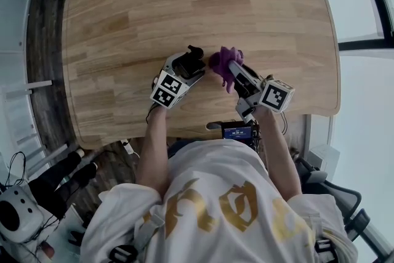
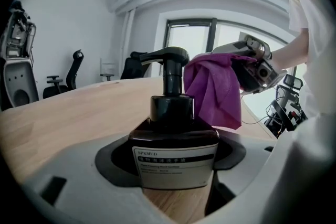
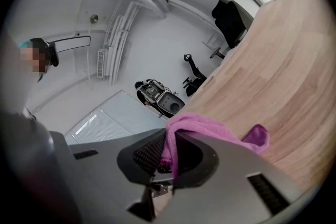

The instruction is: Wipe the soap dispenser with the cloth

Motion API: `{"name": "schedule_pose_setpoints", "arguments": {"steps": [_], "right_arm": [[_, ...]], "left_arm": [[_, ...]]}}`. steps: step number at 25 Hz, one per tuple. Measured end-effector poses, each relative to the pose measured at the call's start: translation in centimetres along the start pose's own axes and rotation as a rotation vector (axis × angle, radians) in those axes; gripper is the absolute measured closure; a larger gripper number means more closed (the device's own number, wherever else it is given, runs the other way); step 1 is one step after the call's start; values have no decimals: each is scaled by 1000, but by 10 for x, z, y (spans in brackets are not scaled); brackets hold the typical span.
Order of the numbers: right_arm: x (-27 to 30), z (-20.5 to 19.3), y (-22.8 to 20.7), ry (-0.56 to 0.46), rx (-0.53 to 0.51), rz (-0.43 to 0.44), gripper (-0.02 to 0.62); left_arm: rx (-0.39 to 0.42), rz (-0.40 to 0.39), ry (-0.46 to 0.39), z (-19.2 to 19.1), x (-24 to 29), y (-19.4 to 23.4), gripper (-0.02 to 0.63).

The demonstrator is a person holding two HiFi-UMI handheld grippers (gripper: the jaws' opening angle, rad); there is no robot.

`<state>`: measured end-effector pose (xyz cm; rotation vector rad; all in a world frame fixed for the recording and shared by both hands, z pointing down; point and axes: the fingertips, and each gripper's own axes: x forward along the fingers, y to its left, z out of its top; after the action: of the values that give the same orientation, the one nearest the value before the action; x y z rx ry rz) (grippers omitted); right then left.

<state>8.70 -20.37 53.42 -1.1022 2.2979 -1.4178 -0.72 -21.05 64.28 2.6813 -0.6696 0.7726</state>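
Note:
A dark brown soap dispenser with a black pump head and a white label stands between the jaws of my left gripper, which is shut on its body. In the head view the left gripper holds the dispenser over the table's middle. My right gripper is shut on a purple cloth, which hangs just right of the pump. The cloth hangs close behind the pump, and I cannot tell whether they touch. The cloth is pinched between the right jaws.
The wooden table stretches out on all sides, its near edge close to the person's body. Office chairs stand beyond the far side, and a window lies behind. A small device with a screen hangs at the table's front edge.

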Motion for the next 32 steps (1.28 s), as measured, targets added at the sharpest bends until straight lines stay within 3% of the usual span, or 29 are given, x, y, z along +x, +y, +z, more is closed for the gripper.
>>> {"name": "schedule_pose_setpoints", "arguments": {"steps": [3, 8, 11, 21, 26, 32], "right_arm": [[-1, 0, 1, 4, -13, -6, 560], [-3, -4, -1, 31, -52, -39, 560], [-1, -3, 2, 29, -57, -34, 560], [-11, 1, 15, 35, -113, -111, 560], [-16, 2, 30, 43, -189, -130, 560], [-21, 0, 51, 43, -324, -148, 560]], "left_arm": [[6, -6, 44, -4, 0, 0, 252], [110, 24, 180, -26, -2, -6, 252], [108, 36, 212, -30, -2, -6, 252], [-81, 34, 188, -30, -15, -14, 250], [-118, 100, 170, -34, -29, -17, 250], [-286, 94, 60, -25, -60, -31, 250]]}}
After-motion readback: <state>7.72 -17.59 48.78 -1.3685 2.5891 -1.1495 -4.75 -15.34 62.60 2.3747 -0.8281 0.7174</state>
